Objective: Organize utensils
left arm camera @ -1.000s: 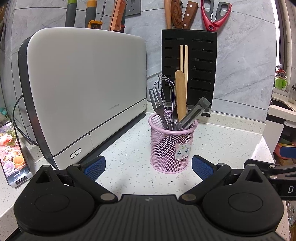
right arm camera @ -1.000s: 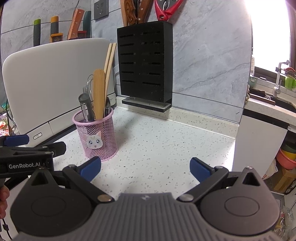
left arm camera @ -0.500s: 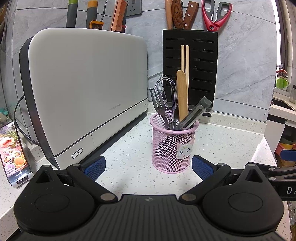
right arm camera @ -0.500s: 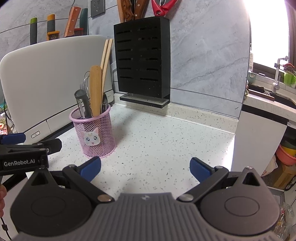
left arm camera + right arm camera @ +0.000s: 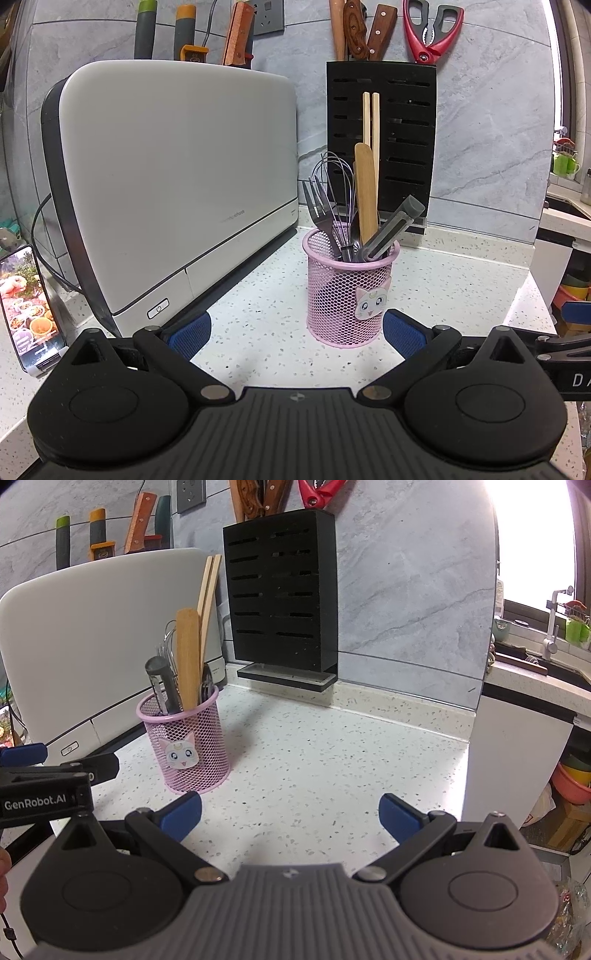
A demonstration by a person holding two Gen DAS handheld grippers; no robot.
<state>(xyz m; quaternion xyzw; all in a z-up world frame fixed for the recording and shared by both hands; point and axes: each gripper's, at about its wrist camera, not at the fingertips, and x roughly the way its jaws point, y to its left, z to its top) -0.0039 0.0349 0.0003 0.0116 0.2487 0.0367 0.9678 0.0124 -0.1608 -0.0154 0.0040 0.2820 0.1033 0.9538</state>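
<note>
A pink mesh cup [image 5: 349, 291] [image 5: 188, 742] with a cat sticker stands on the speckled counter. It holds a fork [image 5: 318, 212], a whisk [image 5: 338, 173], a wooden spatula [image 5: 366, 188] [image 5: 187, 653], chopsticks [image 5: 370, 118] [image 5: 207, 590] and grey tongs [image 5: 391, 229] [image 5: 162, 685]. My left gripper [image 5: 295, 332] is open and empty, just short of the cup. My right gripper [image 5: 290, 812] is open and empty too, to the right of the cup, over bare counter.
A large white appliance [image 5: 177, 177] stands left of the cup. Behind it a black knife block [image 5: 384, 122] [image 5: 282, 590] holds knives and red scissors [image 5: 430, 26]. A phone [image 5: 26, 306] leans at far left. The counter edge [image 5: 467, 760] drops off on the right.
Both grippers have drawn back slightly from the cup, which now looks a little farther away. Both stay open and empty.
</note>
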